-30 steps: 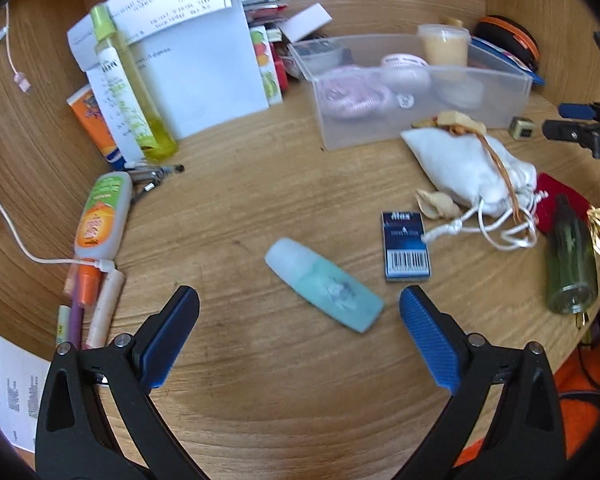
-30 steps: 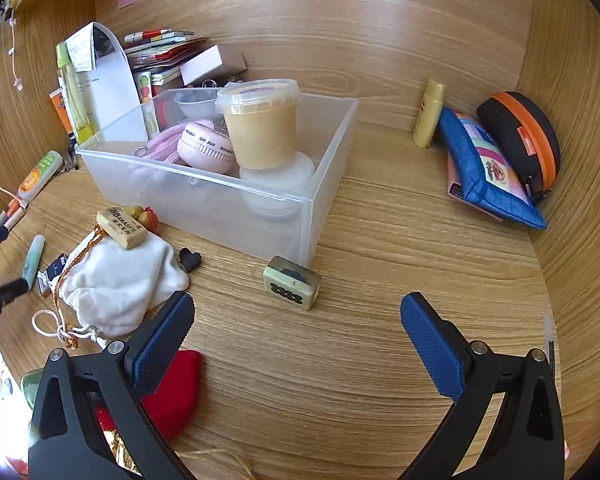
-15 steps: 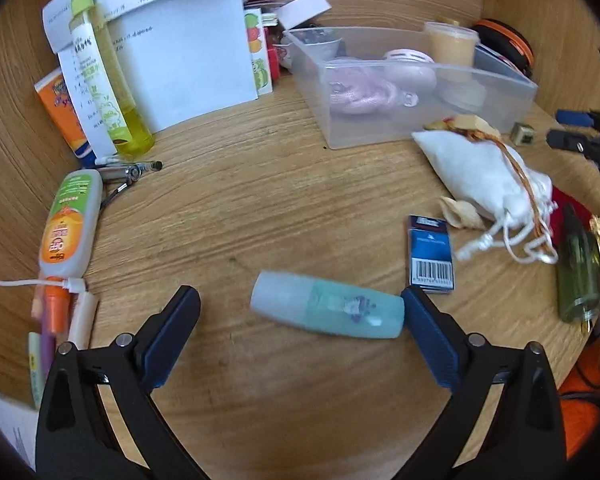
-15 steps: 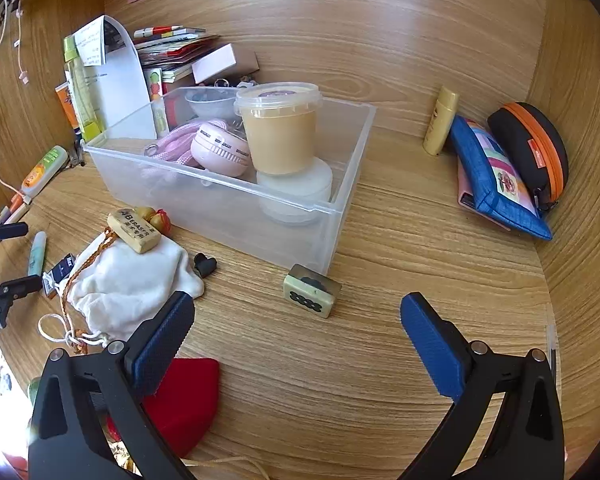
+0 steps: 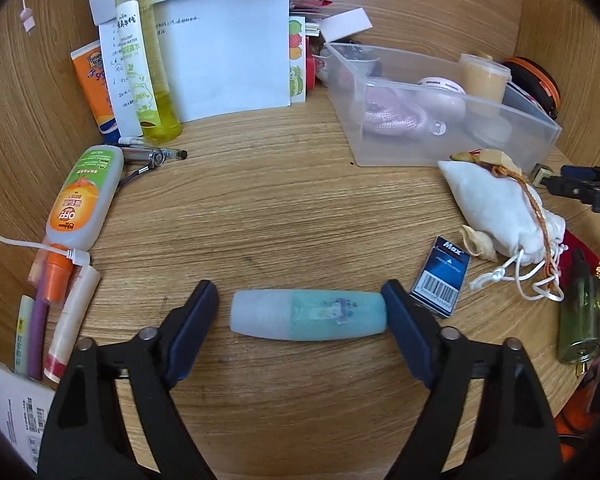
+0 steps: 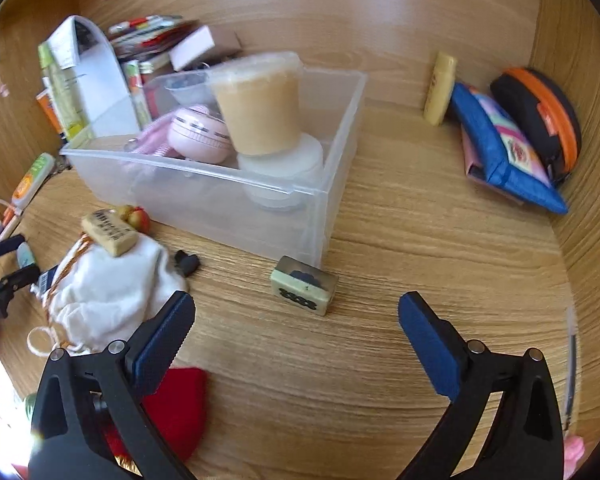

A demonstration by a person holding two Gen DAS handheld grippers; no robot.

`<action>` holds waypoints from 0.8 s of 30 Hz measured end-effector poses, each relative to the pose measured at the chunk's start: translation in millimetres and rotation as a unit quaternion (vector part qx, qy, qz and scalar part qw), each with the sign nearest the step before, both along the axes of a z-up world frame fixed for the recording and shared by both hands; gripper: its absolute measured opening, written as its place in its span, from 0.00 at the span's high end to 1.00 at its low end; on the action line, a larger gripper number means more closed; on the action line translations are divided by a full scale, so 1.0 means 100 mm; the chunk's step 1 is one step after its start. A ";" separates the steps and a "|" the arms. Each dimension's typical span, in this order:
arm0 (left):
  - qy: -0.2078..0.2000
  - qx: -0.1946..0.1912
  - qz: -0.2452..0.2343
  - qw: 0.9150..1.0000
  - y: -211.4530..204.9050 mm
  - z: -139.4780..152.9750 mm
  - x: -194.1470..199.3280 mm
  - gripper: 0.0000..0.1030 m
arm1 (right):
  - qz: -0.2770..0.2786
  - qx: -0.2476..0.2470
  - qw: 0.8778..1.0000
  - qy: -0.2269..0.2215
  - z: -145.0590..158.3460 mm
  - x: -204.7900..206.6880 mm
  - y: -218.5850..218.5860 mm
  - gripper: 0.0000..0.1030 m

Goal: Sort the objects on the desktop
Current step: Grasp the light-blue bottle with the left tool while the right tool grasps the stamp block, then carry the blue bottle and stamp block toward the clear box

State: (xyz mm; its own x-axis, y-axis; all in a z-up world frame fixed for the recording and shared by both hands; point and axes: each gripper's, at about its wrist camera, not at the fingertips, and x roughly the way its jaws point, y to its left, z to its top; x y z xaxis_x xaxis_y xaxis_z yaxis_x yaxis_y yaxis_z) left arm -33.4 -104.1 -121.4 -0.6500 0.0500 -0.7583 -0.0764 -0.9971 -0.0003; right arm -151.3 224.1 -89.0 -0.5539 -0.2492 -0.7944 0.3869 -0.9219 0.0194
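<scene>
Wooden worktop [image 5: 300, 208], cluttered all round. The clear plastic bin [image 6: 284, 200] sits at the back holding a tan tub [image 6: 260, 104] and a pink round case [image 6: 198, 136]. A white drawstring pouch [image 5: 496, 204] lies just beside it. The left gripper [image 5: 300, 312] has just been closing its fingers around the teal bottle [image 5: 308, 314], lying flat lengthwise between them; one pad meets its end, the cap end not gripped. The right gripper [image 6: 296, 312] hovers, fingers spread wide, near a small tile [image 6: 304, 290].
</scene>
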 end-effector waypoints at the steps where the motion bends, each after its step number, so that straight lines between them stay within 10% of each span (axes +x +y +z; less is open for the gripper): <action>1: 0.002 -0.001 0.004 1.000 0.00 0.00 0.00 0.27 | -0.002 -0.002 1.000 -0.005 -0.02 -0.02 0.00 0.07; 17: 0.026 0.013 0.068 0.997 -0.06 0.08 0.05 0.29 | -0.032 0.006 0.999 -0.007 -0.15 -0.16 0.04 0.69; 24: 0.051 0.036 0.076 0.995 -0.02 0.27 0.07 0.29 | -0.025 -0.010 1.000 0.006 -0.08 -0.05 0.11 0.69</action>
